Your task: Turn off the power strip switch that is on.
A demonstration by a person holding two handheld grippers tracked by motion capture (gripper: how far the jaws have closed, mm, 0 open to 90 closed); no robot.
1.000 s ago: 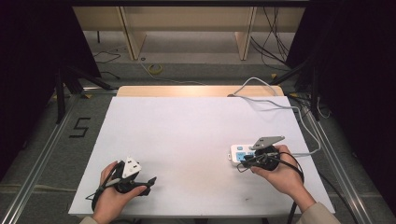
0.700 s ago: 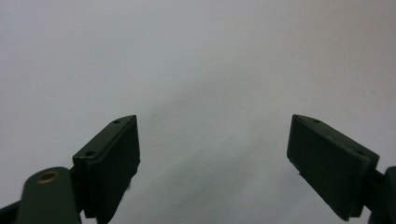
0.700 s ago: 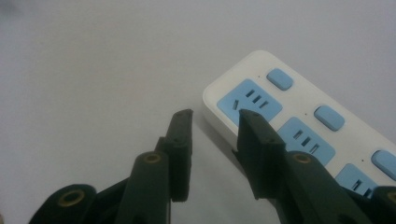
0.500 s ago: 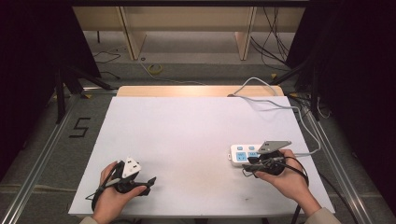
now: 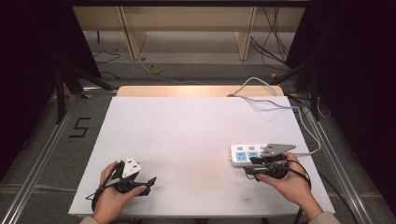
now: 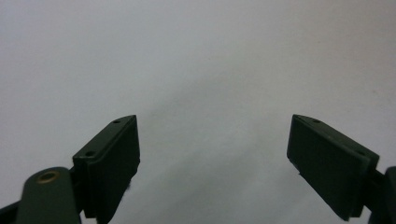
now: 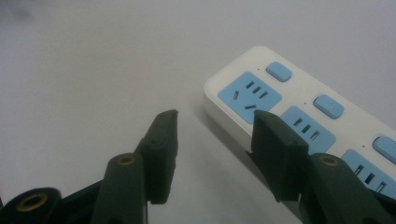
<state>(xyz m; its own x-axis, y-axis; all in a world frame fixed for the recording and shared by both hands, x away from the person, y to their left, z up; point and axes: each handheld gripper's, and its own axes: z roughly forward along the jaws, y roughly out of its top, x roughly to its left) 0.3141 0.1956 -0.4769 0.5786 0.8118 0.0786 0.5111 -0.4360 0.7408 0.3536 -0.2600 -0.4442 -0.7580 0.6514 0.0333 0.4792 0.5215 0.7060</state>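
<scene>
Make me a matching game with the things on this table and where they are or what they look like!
Things:
1. power strip
2. left gripper
3. right gripper
4. grey cable

Descriptions:
A. near the table's front left corner, jaws open over bare table
B. runs from the table's far edge down its right side
C. white with blue sockets and blue buttons
D. at the front right, jaws open right beside the power strip

Right pairs: 1-C, 2-A, 3-D, 4-B
</scene>
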